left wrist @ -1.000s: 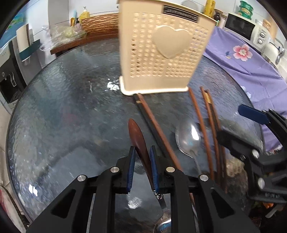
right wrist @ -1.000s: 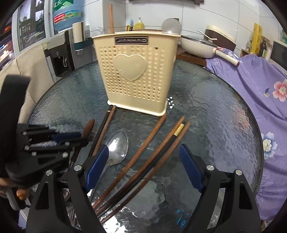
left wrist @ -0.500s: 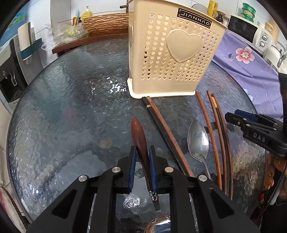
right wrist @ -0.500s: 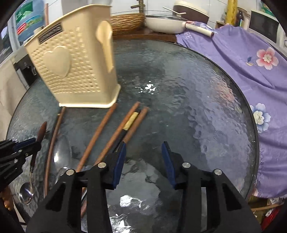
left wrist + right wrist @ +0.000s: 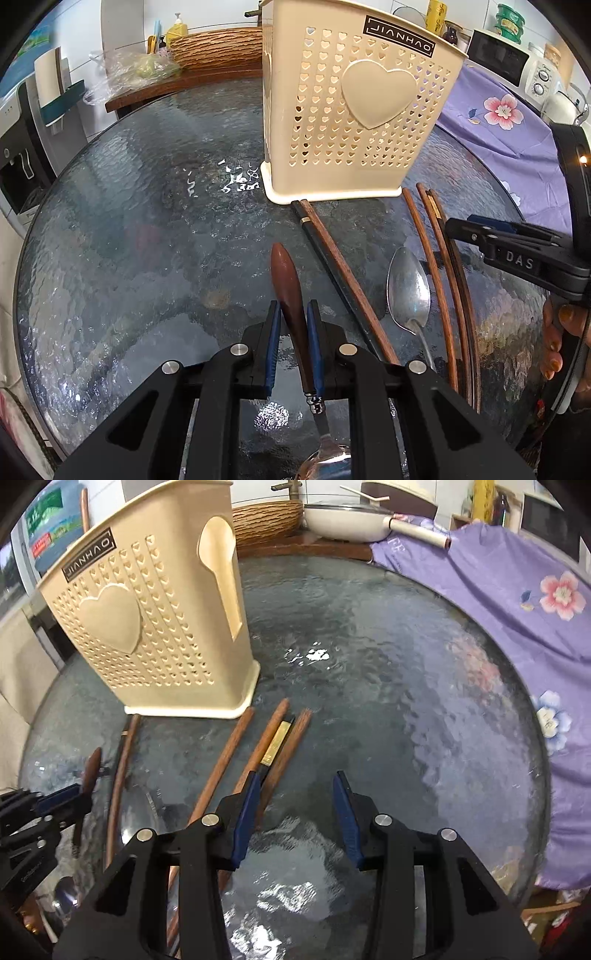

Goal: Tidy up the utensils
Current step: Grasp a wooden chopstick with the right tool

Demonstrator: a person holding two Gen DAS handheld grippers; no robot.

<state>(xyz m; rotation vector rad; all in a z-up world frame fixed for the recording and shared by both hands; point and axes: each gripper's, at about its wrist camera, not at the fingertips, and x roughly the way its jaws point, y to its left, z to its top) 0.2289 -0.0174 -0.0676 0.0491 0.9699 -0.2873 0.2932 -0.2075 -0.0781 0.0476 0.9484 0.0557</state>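
A cream perforated utensil holder (image 5: 354, 110) with a heart stands upright on the round glass table (image 5: 129, 240); it also shows in the right wrist view (image 5: 147, 635). My left gripper (image 5: 293, 314) is shut on the brown wooden handle of a spoon (image 5: 286, 280), its metal bowl near the camera. A metal spoon (image 5: 408, 291) and several wooden chopsticks (image 5: 432, 266) lie to the right, below the holder. My right gripper (image 5: 295, 797) is open and empty above the table, just right of the chopsticks (image 5: 273, 738). It also shows in the left wrist view (image 5: 517, 247).
A purple floral cloth (image 5: 517, 627) covers the right side. A white pan (image 5: 343, 520) and a woven basket (image 5: 266, 520) sit on a wooden counter behind the table. A microwave (image 5: 509, 62) stands at the far right.
The left gripper keeps hold of the wooden-handled spoon and has drawn back slightly from the holder. The right gripper has swung right of the chopsticks and its jaws have narrowed.
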